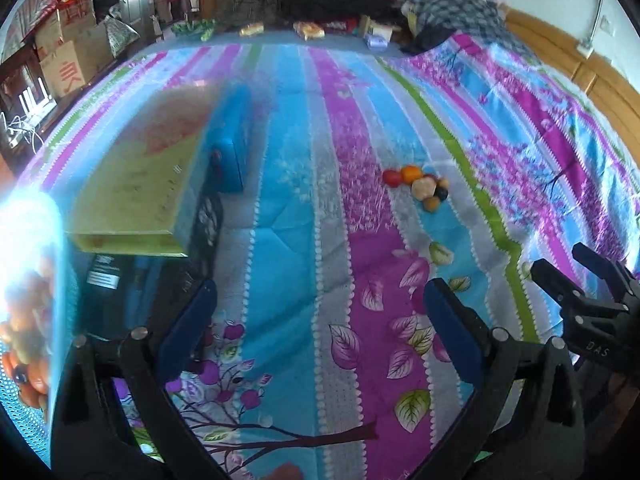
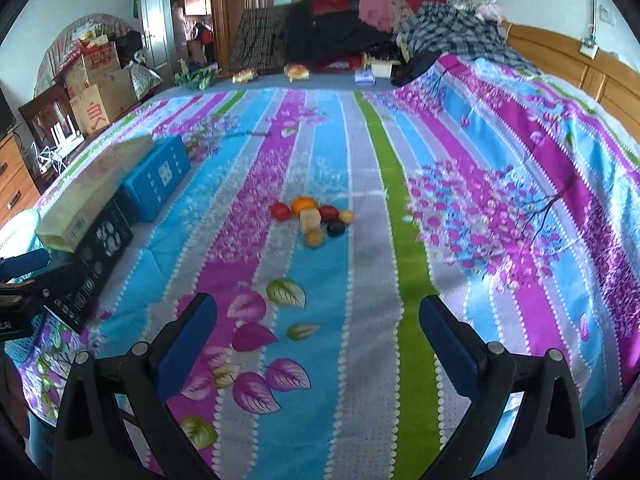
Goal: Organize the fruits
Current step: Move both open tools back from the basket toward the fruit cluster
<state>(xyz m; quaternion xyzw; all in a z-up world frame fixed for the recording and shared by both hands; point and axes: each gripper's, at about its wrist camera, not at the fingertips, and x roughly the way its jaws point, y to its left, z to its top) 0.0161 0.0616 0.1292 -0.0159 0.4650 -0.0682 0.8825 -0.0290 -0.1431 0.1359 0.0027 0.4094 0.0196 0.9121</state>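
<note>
Both grippers hang over a striped floral bedspread with fingers spread wide and nothing between them. The right gripper fills the bottom of the right wrist view, and the left gripper does the same in the left wrist view, blue pads released.

The fruit sits loose in a small cluster on the bedspread, center of the right wrist frame: a red one at the left, an orange one behind, a pale blocky piece in the middle, a dark one and a yellowish one in front, all touching or just beside each other. In the left wrist view the same pile lies right of center.

At the left of the right wrist frame there's a stack of boxes: a pale yellow box lying on top of a black box, with a blue box just beside them. All look closed.

At the lower left edge of the left wrist view there's a light blue perforated basket with orange and yellowish things in it, probably more fruit, but it's washed out by glare so hard to say.
</note>
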